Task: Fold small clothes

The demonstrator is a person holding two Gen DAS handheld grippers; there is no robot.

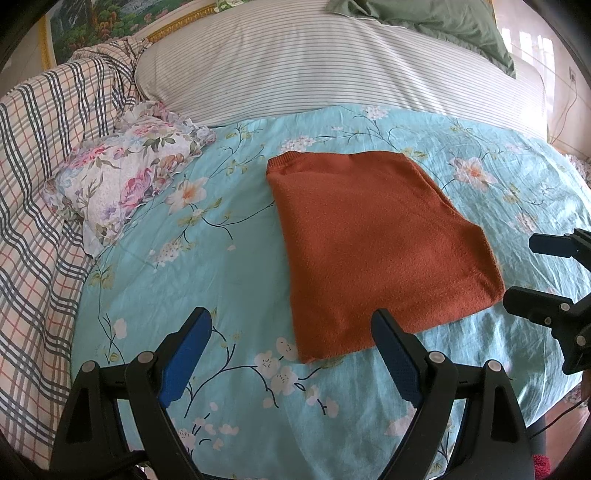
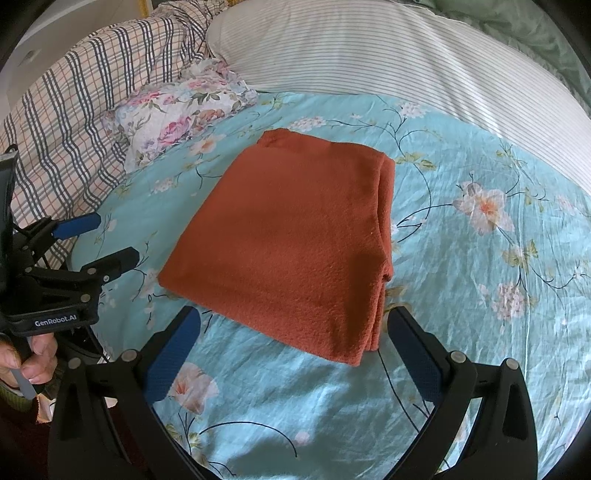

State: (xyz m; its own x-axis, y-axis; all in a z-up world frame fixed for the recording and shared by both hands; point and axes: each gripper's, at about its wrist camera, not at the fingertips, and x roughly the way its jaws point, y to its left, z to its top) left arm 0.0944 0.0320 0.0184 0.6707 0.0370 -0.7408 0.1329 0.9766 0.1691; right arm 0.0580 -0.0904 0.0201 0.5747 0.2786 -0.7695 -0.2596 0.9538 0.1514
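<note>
A rust-orange knit garment (image 1: 373, 251) lies folded into a flat rectangle on the turquoise flowered bedsheet (image 1: 229, 206); it also shows in the right wrist view (image 2: 295, 243), with stacked layers along its right edge. My left gripper (image 1: 291, 325) is open and empty, just short of the garment's near edge. My right gripper (image 2: 295, 325) is open and empty, its fingers either side of the garment's near corner. The right gripper shows at the right edge of the left wrist view (image 1: 521, 273). The left gripper shows at the left of the right wrist view (image 2: 114, 240), open.
A flowered pillow (image 1: 122, 177) lies left of the garment. A plaid quilt (image 1: 40, 155) is bunched at the far left. A striped bolster (image 1: 332, 62) runs across the back, with green bedding (image 1: 439, 22) behind it. The bed's edge is at the lower right.
</note>
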